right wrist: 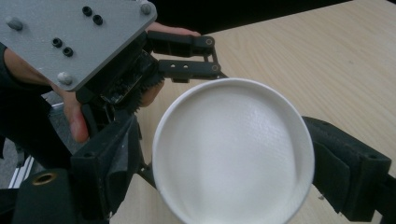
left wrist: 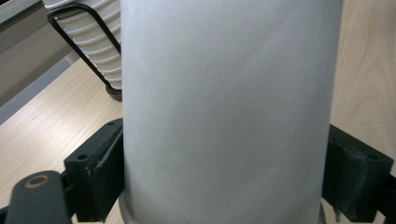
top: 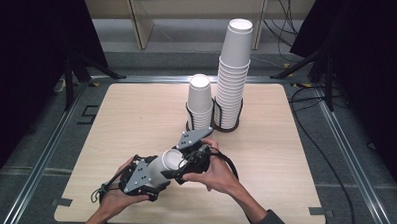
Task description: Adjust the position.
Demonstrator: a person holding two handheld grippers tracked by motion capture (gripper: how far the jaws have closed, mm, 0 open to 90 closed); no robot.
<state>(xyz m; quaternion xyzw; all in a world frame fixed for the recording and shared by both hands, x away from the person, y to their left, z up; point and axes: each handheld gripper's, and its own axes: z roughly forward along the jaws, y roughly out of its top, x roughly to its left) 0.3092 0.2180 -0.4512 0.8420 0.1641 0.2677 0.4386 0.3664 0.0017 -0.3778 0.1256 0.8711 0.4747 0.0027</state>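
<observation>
While both grippers grip 1 cup (top: 165, 164): 2 racked cup stacks (top: 233, 73) just beyond.

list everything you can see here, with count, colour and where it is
white paper cup: 1, white, lying tilted between both grippers above the near middle of the table, mouth toward the right gripper
short stack of white paper cups: 1 stack, white, in a black wire holder, middle of the table toward the far edge
tall stack of white paper cups: 1 stack, white, in a black wire holder just right of the short stack
black wire holders: 2, black, one around each stack's base
light wooden table: 1, pale wood
cables: several, black, on the grey floor at right
left gripper: 1, black with grey plate, jaws against the cup's sides
right gripper: 1, black with grey plate, jaws at the cup's rim
hands: 2, one on each gripper
</observation>
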